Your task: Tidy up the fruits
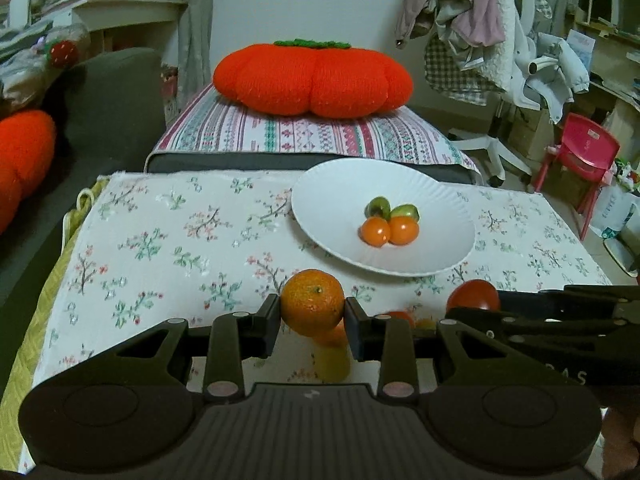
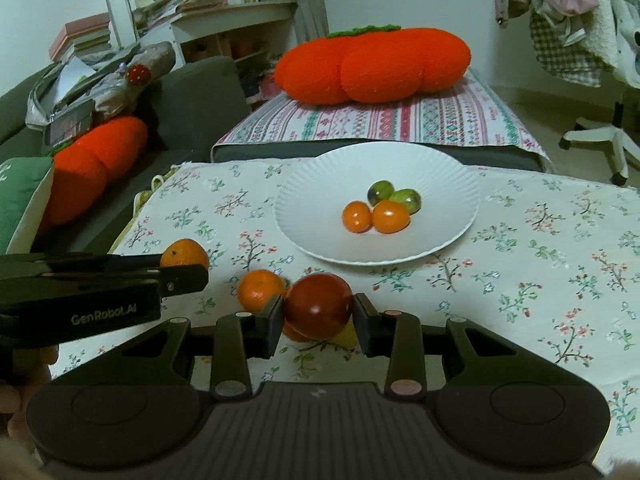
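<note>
My left gripper (image 1: pixel 312 312) is shut on an orange mandarin (image 1: pixel 312 303), held above the floral cloth; in the right wrist view the same mandarin (image 2: pixel 185 253) shows at the tip of the left gripper (image 2: pixel 182 268). My right gripper (image 2: pixel 316 312) is shut on a dark red tomato (image 2: pixel 318 306), which the left wrist view also catches (image 1: pixel 473 295). Ahead stands a white plate (image 2: pixel 320 196) (image 1: pixel 332 188) holding two small orange fruits (image 2: pixel 376 216) and two green ones (image 2: pixel 394 196). Another mandarin (image 2: pixel 260 289) lies on the cloth beside the tomato, with a yellow fruit (image 1: pixel 332 362) partly hidden below.
A floral tablecloth (image 2: pixel 540 248) covers the table. Behind it a striped bench carries a big orange pumpkin cushion (image 1: pixel 312 78). A grey sofa with another orange cushion (image 2: pixel 92 164) is at the left. A chair draped with clothes (image 1: pixel 480 20) and a pink stool (image 1: pixel 580 152) stand at the right.
</note>
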`<state>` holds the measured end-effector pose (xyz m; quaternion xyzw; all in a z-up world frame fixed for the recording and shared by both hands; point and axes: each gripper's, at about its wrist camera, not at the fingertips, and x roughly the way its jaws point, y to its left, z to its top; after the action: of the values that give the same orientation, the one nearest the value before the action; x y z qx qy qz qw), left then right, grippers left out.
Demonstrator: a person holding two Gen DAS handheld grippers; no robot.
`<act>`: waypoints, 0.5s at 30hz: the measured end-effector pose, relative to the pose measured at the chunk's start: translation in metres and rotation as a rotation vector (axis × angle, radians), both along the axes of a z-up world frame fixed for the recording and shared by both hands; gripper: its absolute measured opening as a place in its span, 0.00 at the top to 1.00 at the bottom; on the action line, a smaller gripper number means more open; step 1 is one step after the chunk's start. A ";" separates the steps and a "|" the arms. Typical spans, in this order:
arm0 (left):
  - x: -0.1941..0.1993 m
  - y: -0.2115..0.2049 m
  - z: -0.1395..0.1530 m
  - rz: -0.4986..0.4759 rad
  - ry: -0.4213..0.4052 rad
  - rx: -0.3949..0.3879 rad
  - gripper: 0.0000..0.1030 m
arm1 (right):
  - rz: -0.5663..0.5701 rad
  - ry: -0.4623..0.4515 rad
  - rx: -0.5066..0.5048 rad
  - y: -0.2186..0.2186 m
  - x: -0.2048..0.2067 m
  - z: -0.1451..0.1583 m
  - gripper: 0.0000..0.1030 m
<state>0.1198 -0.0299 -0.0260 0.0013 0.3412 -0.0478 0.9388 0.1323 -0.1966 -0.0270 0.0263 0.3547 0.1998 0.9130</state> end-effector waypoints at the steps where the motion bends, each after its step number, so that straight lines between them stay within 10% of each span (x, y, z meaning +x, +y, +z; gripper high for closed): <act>1: 0.002 -0.002 0.001 -0.008 -0.010 0.012 0.84 | -0.005 -0.006 -0.007 0.000 0.001 0.000 0.67; 15: 0.043 -0.015 -0.010 -0.057 -0.045 0.049 0.84 | -0.074 -0.056 -0.057 -0.016 0.021 0.002 0.67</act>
<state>0.1628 -0.0448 -0.0363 0.0351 0.3209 -0.0663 0.9442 0.1535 -0.2121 -0.0251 0.0078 0.3335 0.1563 0.9297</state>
